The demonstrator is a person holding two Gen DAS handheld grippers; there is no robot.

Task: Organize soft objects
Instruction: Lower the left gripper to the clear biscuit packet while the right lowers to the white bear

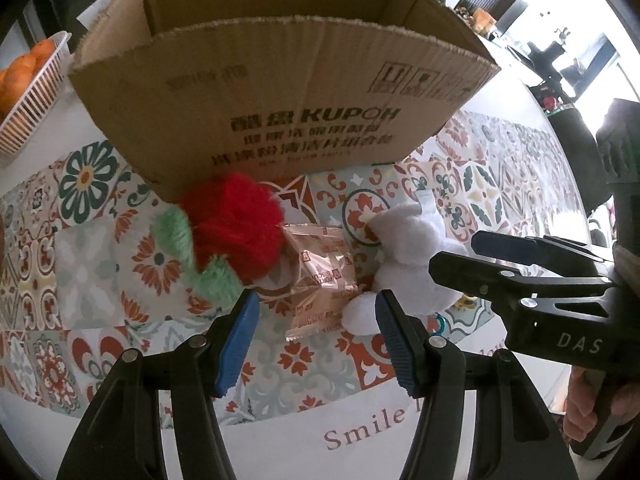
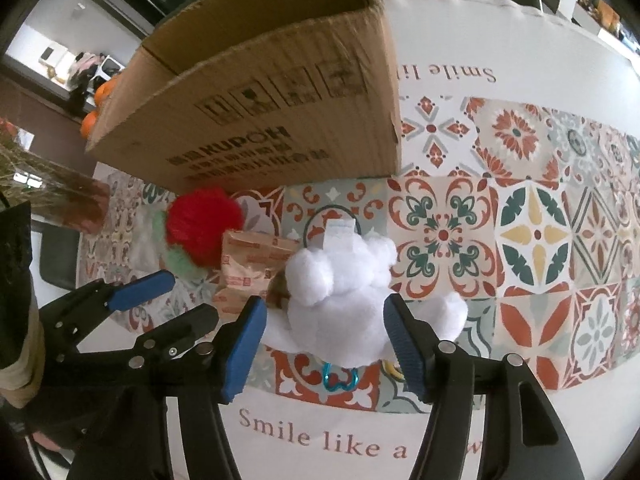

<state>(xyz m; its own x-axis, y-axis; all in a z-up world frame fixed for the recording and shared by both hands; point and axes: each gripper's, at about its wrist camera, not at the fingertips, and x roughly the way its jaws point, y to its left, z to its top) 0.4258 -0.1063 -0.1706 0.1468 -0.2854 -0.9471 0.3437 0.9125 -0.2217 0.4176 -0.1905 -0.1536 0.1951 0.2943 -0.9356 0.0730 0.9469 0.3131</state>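
left wrist view looks down on a patterned tablecloth with a cardboard box standing open at the far side. all places below are given from the box. just in front of its near wall, touching the lower edge, lies a red pompom with a green fuzzy stem curling off to its left. nearer the camera from the pompom is a clear snack packet, and right of that a white plush, lying a little way out from the box's right front corner. a basket of oranges sits off the box's left side.

the left gripper hangs over the packet with its blue pads parted and nothing between them pressed; the packet shows in the gap, untouched. the right gripper enters from the right, over the plush.

in the right wrist view the right gripper straddles the plush, jaws apart to either side of it; whether the pads touch the fur i cannot tell. a blue clip peeks out beneath the plush. the left gripper shows at the left, open, in front of the pompom.
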